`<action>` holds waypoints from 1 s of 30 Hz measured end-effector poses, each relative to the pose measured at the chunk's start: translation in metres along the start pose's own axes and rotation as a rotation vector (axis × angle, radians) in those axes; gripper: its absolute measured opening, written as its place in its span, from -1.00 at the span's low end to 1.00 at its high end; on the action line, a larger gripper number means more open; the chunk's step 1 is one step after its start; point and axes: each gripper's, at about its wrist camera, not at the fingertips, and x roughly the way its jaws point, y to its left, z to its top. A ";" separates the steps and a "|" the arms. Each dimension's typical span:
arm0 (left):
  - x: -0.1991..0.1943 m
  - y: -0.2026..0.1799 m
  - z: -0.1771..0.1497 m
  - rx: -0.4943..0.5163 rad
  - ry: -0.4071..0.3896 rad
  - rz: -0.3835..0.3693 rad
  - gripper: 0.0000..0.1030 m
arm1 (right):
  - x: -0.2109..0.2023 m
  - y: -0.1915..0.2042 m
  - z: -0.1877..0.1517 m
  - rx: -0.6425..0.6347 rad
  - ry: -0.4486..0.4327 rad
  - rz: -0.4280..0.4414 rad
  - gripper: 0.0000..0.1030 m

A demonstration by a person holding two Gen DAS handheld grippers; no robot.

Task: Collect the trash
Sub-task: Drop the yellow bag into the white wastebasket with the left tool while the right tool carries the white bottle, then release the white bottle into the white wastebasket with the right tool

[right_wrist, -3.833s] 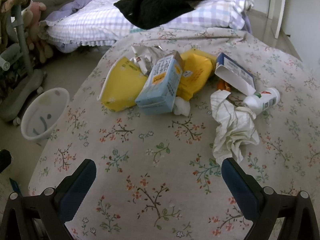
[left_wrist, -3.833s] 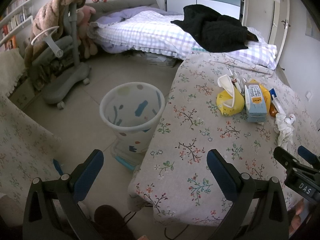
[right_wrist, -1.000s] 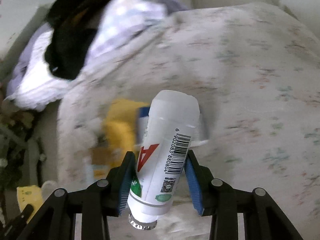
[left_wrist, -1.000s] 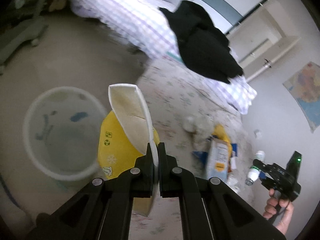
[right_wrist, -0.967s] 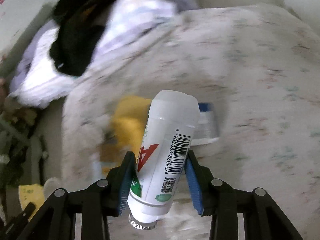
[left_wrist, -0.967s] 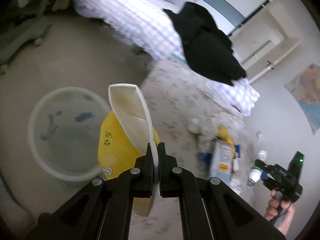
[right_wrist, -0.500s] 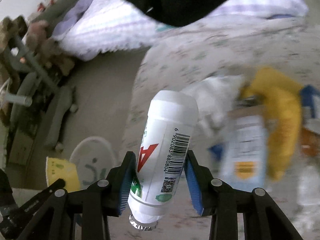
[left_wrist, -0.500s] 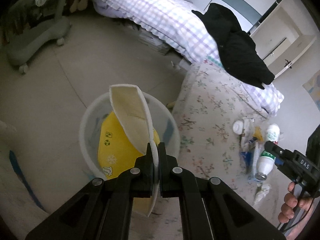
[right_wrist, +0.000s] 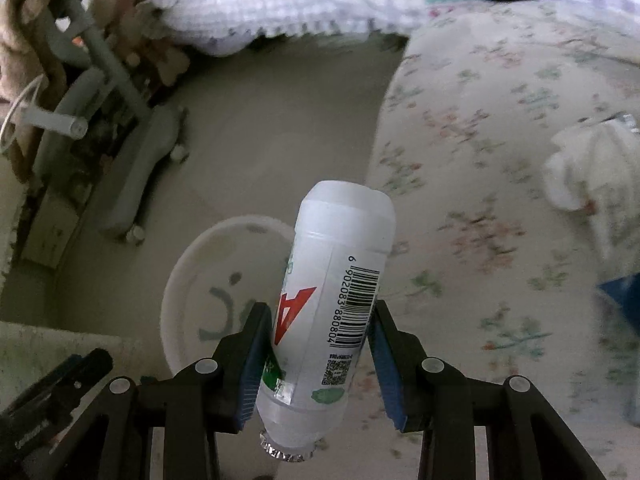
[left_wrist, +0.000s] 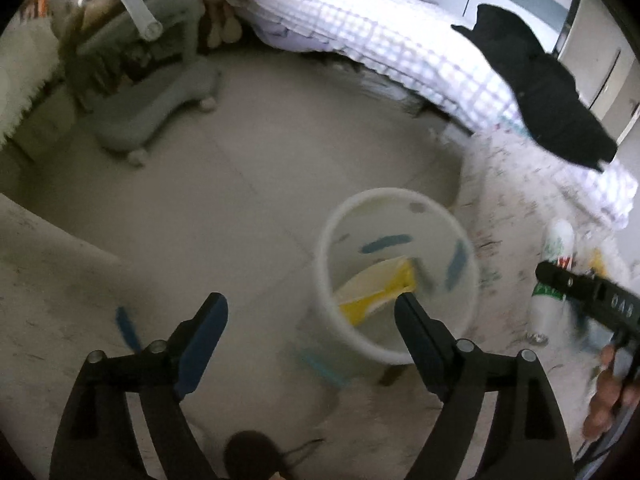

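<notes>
Left tongs spread wide, empty, above bin, right tongs clamped on bottle.

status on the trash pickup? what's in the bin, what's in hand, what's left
Done: the yellow packet lies in the white bin, and the left gripper is open and empty. In hand: the right gripper grips a white bottle, not yet over the bin. Left: crumpled tissue and a blue item on the floral cover.

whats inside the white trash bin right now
In the white trash bin, the left wrist view shows a yellow package with a pale flap, leaning on the inner wall. The open left claw covers part of the bottom, so anything beneath can't be seen.
</notes>
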 end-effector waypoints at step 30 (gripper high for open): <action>-0.012 -0.028 -0.010 0.028 -0.004 0.012 0.73 | -0.046 -0.010 -0.005 -0.078 -0.101 -0.099 0.45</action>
